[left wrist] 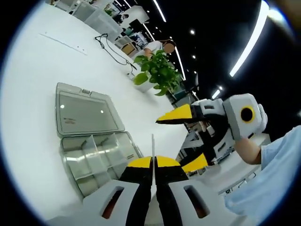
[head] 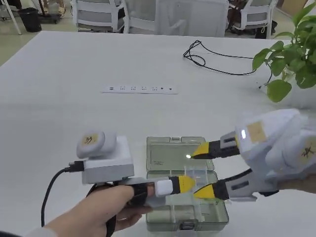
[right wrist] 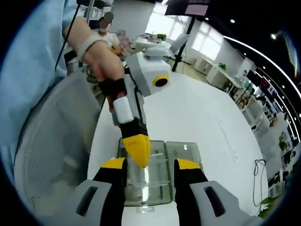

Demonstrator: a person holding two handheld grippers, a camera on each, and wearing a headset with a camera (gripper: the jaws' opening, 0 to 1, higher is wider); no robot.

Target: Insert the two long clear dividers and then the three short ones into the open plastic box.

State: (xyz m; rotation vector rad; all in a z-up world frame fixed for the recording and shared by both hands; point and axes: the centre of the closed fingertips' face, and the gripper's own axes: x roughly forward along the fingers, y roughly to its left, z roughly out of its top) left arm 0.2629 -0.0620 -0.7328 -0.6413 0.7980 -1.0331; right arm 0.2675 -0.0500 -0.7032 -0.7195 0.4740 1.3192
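Yellow-tipped left gripper (left wrist: 153, 161): jaws pressed together on a clear divider (left wrist: 152, 143), seen edge-on, its sheet running forward along the jaws and past their tips. Right gripper (right wrist: 150, 164): jaws apart, one on either side of the left gripper's tip, holding nothing. Open plastic box (head: 217, 210): directly beneath both, long axis across the head view, lid (head: 168, 155) laid flat on its far side. White table (head: 74, 74) under all.

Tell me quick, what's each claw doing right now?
Left claw: closed on a clear divider.
Right claw: open.
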